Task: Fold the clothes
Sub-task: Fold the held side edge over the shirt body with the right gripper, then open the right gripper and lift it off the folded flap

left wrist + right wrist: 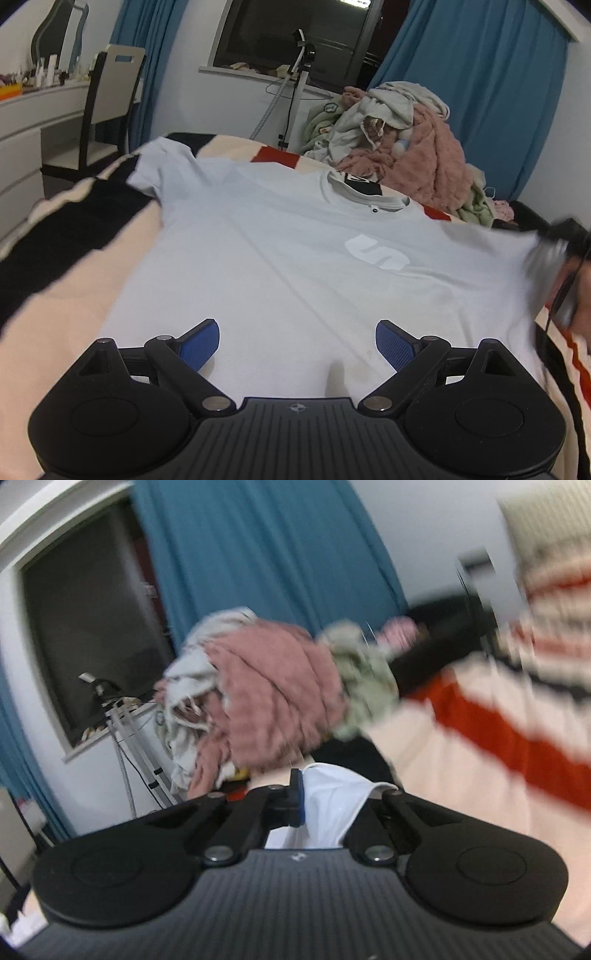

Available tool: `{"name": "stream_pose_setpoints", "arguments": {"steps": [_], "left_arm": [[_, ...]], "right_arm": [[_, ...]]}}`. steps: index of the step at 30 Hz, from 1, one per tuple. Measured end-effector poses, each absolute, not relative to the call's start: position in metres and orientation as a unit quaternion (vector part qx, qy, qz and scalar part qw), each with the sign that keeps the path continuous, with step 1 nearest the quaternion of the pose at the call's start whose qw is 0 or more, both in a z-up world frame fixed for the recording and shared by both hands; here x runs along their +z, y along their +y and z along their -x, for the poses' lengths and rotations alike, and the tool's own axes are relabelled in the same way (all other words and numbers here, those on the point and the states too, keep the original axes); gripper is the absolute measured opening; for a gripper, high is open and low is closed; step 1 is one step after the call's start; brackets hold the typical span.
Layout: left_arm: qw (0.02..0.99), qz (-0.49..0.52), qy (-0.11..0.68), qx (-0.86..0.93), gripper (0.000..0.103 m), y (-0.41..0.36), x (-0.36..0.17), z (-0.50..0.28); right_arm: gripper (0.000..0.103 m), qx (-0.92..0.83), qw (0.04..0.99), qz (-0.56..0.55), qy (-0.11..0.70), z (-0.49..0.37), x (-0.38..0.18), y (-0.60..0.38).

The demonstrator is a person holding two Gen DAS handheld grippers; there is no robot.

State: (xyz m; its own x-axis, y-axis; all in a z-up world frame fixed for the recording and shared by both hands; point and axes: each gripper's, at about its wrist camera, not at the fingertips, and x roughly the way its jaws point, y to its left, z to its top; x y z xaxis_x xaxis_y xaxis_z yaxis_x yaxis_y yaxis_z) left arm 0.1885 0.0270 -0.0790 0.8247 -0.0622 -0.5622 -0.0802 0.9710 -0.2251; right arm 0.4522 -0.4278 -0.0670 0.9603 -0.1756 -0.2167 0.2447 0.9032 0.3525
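Observation:
A pale blue T-shirt (pixel 277 266) with a white chest logo (pixel 378 254) lies face up on the striped blanket (pixel 74 266), collar (pixel 365 195) away from me. My left gripper (pixel 297 328) hovers open just above the shirt's lower part, blue pads (pixel 201 345) wide apart with nothing between them. At the right edge of the left wrist view my right gripper (pixel 554 254), blurred, pulls the shirt's right sleeve taut. In the right wrist view, blurred by motion, the right gripper (pixel 334 794) is shut on a fold of the pale shirt fabric (pixel 325 812), which hides one finger.
A heap of unfolded clothes (pixel 402 140), pink, grey and green, sits at the bed's far right (pixel 266 701). A chair (pixel 110 103) and a white desk (pixel 22 122) stand to the left. A stand with cables (pixel 299 92) is behind the bed, before the window and blue curtains (pixel 480 92).

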Motion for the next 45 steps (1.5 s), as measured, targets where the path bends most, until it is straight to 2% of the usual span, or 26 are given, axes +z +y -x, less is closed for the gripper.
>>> {"name": "stream_pose_setpoints", "arguments": {"steps": [5, 9, 13, 21, 22, 23, 24, 25, 26, 31, 35, 39, 45], "left_arm": [[0.957, 0.107, 0.27, 0.014, 0.093, 0.047, -0.061, -0.171], [0.963, 0.096, 0.25, 0.022, 0.094, 0.064, -0.046, -0.156], [0.964, 0.106, 0.241, 0.023, 0.094, 0.083, -0.041, -0.151], [0.946, 0.144, 0.289, 0.026, 0.094, 0.109, -0.078, -0.181], [0.946, 0.144, 0.289, 0.025, 0.094, 0.109, -0.08, -0.182], [0.946, 0.144, 0.289, 0.024, 0.094, 0.109, -0.083, -0.185], [0.946, 0.143, 0.292, 0.024, 0.094, 0.109, -0.085, -0.187], [0.944, 0.144, 0.295, 0.023, 0.094, 0.109, -0.087, -0.189], [0.943, 0.147, 0.298, 0.022, 0.094, 0.11, -0.089, -0.192], [0.942, 0.147, 0.301, 0.022, 0.094, 0.108, -0.092, -0.195], [0.946, 0.139, 0.294, 0.017, 0.094, 0.101, -0.085, -0.187], [0.95, 0.131, 0.285, 0.009, 0.094, 0.091, -0.076, -0.175], [0.959, 0.094, 0.268, -0.008, 0.094, 0.064, -0.06, -0.141]], "right_arm": [[0.004, -0.105, 0.988, -0.09, 0.072, -0.444, 0.004, -0.347], [0.004, -0.089, 0.992, 0.014, 0.083, -0.459, 0.016, -0.256], [0.004, -0.054, 0.986, 0.099, 0.121, -0.495, -0.02, -0.166], [0.007, -0.009, 0.968, 0.133, 0.213, -0.547, -0.123, -0.066], [0.013, -0.002, 0.967, 0.125, 0.222, -0.548, -0.13, -0.063], [0.038, 0.012, 0.967, 0.111, 0.231, -0.55, -0.133, -0.062], [0.074, 0.031, 0.967, 0.095, 0.235, -0.549, -0.132, -0.062], [0.085, 0.051, 0.968, 0.079, 0.234, -0.545, -0.131, -0.064], [0.09, 0.066, 0.968, 0.066, 0.232, -0.541, -0.128, -0.065], [0.09, 0.097, 0.967, 0.006, 0.234, -0.498, -0.095, -0.088], [0.09, 0.1, 0.973, -0.001, 0.206, -0.431, -0.062, -0.11], [0.09, 0.099, 0.977, -0.017, 0.186, -0.34, -0.038, -0.145], [0.09, 0.087, 0.975, -0.074, 0.193, -0.208, -0.031, -0.199]]}}
